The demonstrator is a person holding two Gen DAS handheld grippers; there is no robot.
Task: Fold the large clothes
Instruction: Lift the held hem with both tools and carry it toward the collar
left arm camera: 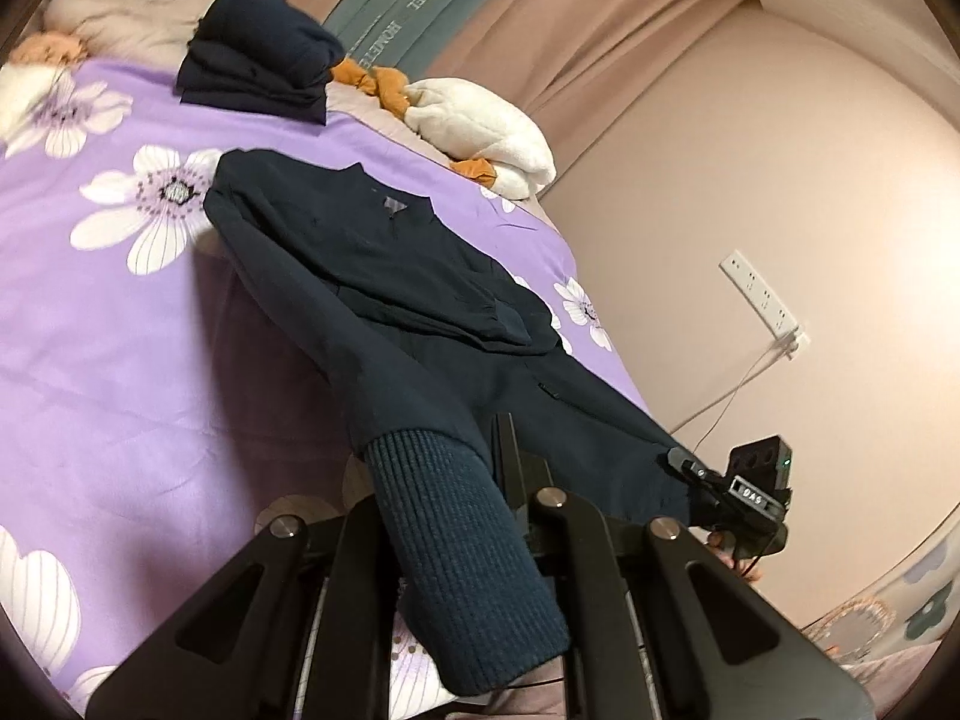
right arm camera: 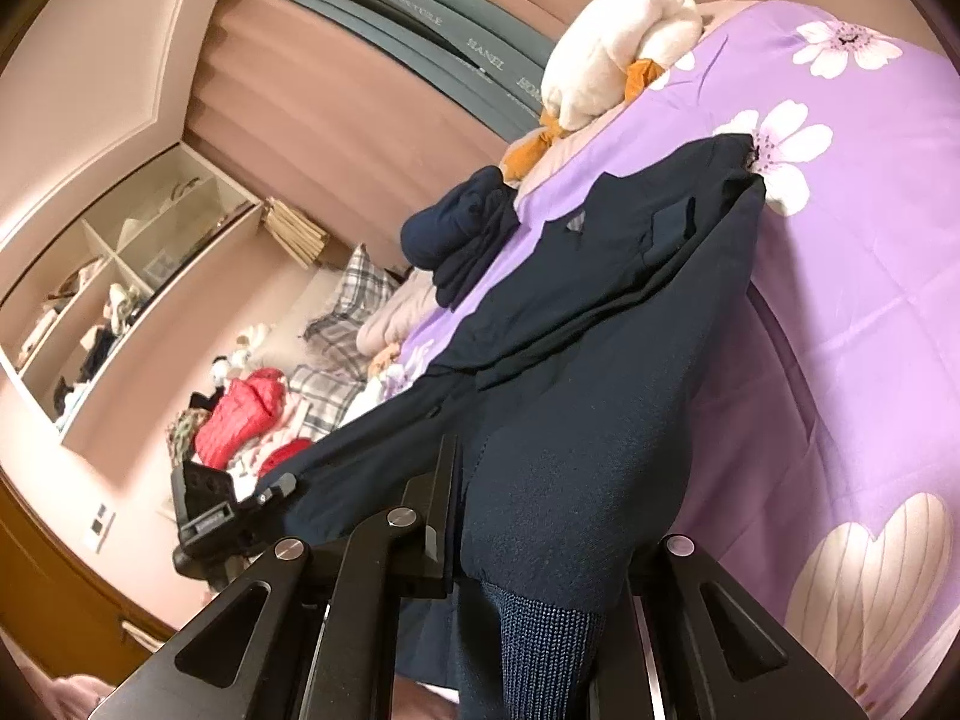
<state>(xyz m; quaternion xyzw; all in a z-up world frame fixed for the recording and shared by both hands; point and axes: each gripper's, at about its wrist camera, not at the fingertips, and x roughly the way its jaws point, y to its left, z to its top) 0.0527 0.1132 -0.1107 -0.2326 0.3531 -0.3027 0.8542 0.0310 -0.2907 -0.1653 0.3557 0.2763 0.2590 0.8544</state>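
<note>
Navy jacket (left arm camera: 384, 264) spread on the purple floral bedspread (left arm camera: 108, 324), collar toward the headboard end, body running diagonally down toward both cameras. One sleeve folded across the chest.

Left gripper (left arm camera: 480, 474): clamped on the jacket at a sleeve end, ribbed teal cuff (left arm camera: 468, 546) draped over the mechanism and hanging between the linkage arms. Sleeve lifted off the bed, pulled taut from the shoulder.

Right gripper (right arm camera: 480, 516): closed on the jacket's other lower edge, ribbed hem (right arm camera: 540, 654) bunched just below the fingers. Exact pinch point hidden under fabric, probably at the hem seam. Also visible in the left wrist view at the lower right, nipping the far edge of the fabric; the left unit likewise seen from the right wrist view, at lower left.

Both grippers well apart, fabric stretched between them.

Folded dark garment pile (left arm camera: 258, 48) near the head of the bed, apart from the jacket. White plush toy with orange parts (left arm camera: 480, 132) beside it at the bed edge. Curtains (left arm camera: 600, 12) behind. Wall socket strip (left arm camera: 762, 294) with a cable on the pink wall. Open shelving (right arm camera: 120, 276) and a red garment (right arm camera: 240, 420) in the right wrist view's background.
</note>
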